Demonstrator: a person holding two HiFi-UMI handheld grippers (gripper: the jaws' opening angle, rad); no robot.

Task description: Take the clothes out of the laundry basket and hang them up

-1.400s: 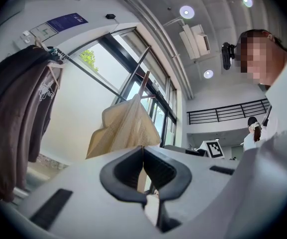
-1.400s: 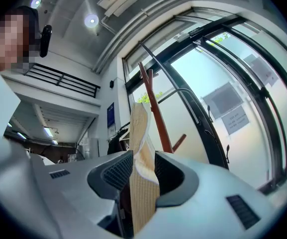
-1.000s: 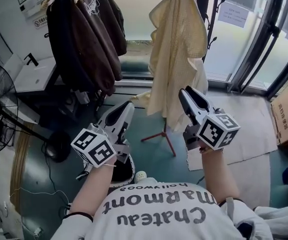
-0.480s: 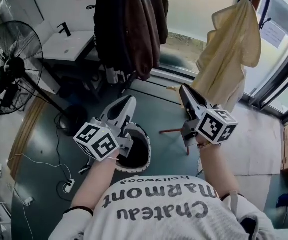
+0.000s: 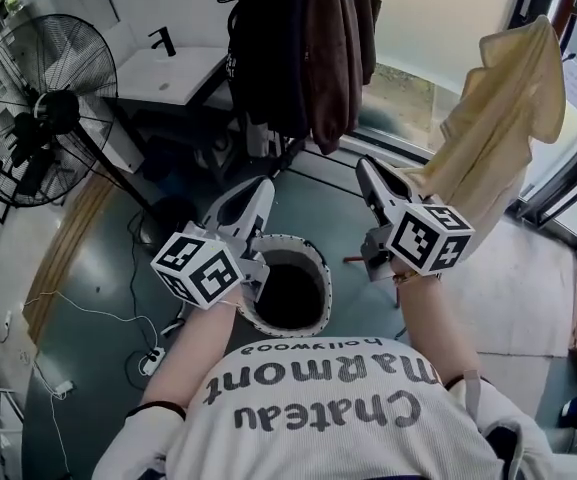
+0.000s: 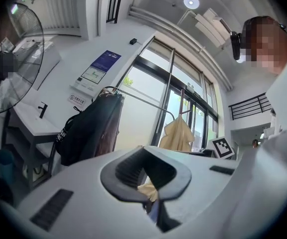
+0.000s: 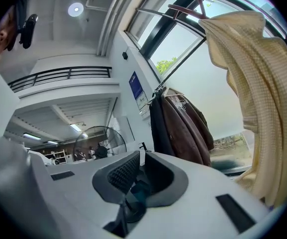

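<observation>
A white perforated laundry basket (image 5: pixel 310 320) stands on the floor below my hands; its inside is dark and I make out no clothes in it. A cream-yellow garment (image 5: pixel 506 120) hangs on the rail at the right, also in the right gripper view (image 7: pixel 262 98). Dark jackets (image 5: pixel 303 53) hang further left on the same rail. My left gripper (image 5: pixel 260 190) hovers over the basket's far left rim, shut and empty (image 6: pixel 145 176). My right gripper (image 5: pixel 366 168) is held level to the right of the basket; its jaws have just been closing, and it is shut with nothing between them (image 7: pixel 141 176).
A standing fan (image 5: pixel 38 118) is at the left, its cable trailing over the floor to a power strip (image 5: pixel 153 360). A white sink counter (image 5: pixel 173 73) stands behind the dark jackets. Glass doors (image 5: pixel 568 183) and a light mat (image 5: pixel 513 288) lie to the right.
The head view has swung left and brought the basket under my hands. Both grippers have moved left, away from the yellow garment. The right jaws have come together.
</observation>
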